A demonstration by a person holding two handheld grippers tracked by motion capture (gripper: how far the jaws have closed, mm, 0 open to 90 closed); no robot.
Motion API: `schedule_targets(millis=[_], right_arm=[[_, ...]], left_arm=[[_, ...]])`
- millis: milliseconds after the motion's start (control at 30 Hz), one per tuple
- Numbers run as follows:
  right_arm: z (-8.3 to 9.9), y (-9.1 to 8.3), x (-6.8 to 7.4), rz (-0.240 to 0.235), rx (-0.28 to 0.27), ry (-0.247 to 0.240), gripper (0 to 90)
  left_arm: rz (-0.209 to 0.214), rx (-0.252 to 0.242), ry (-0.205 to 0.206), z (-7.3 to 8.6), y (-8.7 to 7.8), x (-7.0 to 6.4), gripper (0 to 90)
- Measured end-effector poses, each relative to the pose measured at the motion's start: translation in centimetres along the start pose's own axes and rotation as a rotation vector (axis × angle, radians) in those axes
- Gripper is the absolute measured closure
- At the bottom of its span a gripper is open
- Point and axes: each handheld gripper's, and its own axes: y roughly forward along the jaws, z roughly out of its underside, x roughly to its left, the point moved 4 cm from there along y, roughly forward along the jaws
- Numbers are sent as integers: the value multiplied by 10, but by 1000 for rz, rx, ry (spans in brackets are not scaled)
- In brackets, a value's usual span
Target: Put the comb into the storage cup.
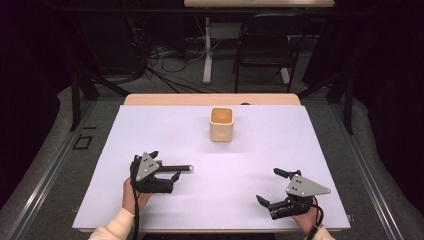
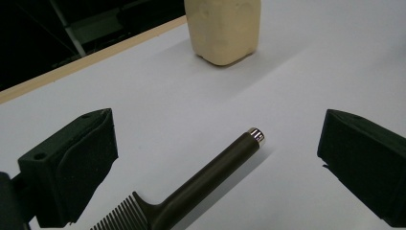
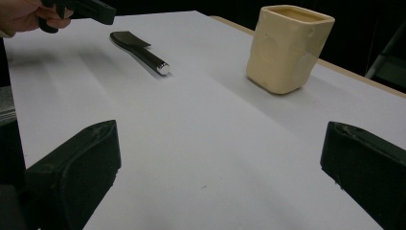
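Observation:
A dark comb lies flat on the white table, its silver-capped handle pointing right. My left gripper is open and straddles it, with the jaws wide on either side and not touching it. In the left gripper view the comb runs up the middle between the jaws of the left gripper, teeth near the bottom edge. A cream square cup stands upright at the table's back middle. My right gripper stands open near the front right with nothing between its jaws, as the right gripper view confirms.
The cup is ahead and to the right of the right gripper, and the comb is farther off to its left, under the other hand's gripper. The cup also stands beyond the comb. A wooden strip edges the table's back.

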Motion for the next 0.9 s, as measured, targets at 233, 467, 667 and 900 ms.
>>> schedule_targets(millis=[233,467,667,900], right_arm=[[0,0,0,-1,1,0,0],[0,0,0,-1,1,-2,0],[0,0,0,-5,1,-2,0],[0,0,0,-6,2,-3,0]], left_arm=[[4,5,0,-3,9,0,0],[11,8,-8,-6,16,-1,0],[27,18,-8,-8,23,-1,0],[36,45,-23,-9,30,0,14]])
